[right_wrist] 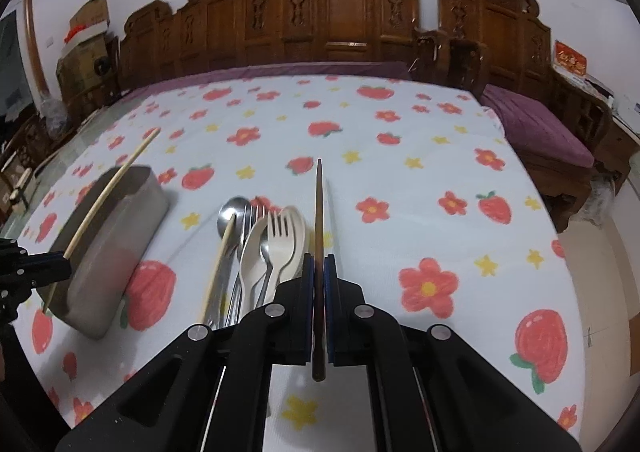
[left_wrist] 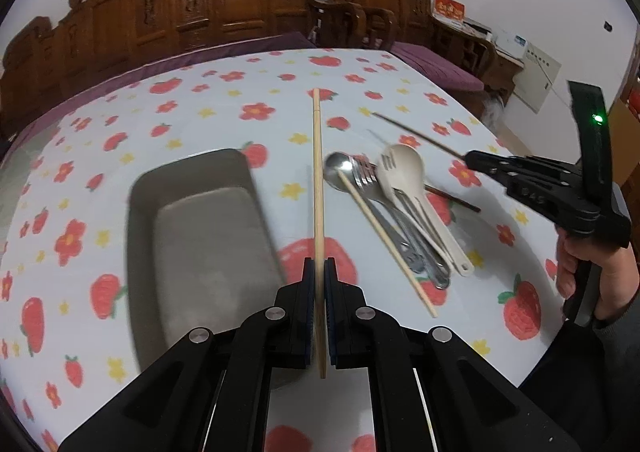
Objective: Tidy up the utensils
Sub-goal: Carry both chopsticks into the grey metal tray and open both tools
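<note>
We had both tongs clamped: the left gripper (left_wrist: pixel 319 272) on a pale chopstick (left_wrist: pixel 318 180) raised beside the grey tray (left_wrist: pixel 192 176), the right gripper (right_wrist: pixel 319 268) on a dark chopstick (right_wrist: pixel 319 208) above the pile of spoons and forks (right_wrist: pixel 260 248). We judged both sticks light, stiff and slippery, best pinched near mid-length

Bare cloth (right_wrist: pixel 400 180) lies open right of the utensil pile (right_wrist: pixel 256 252); tray (right_wrist: pixel 116 236) blocks left.
</note>
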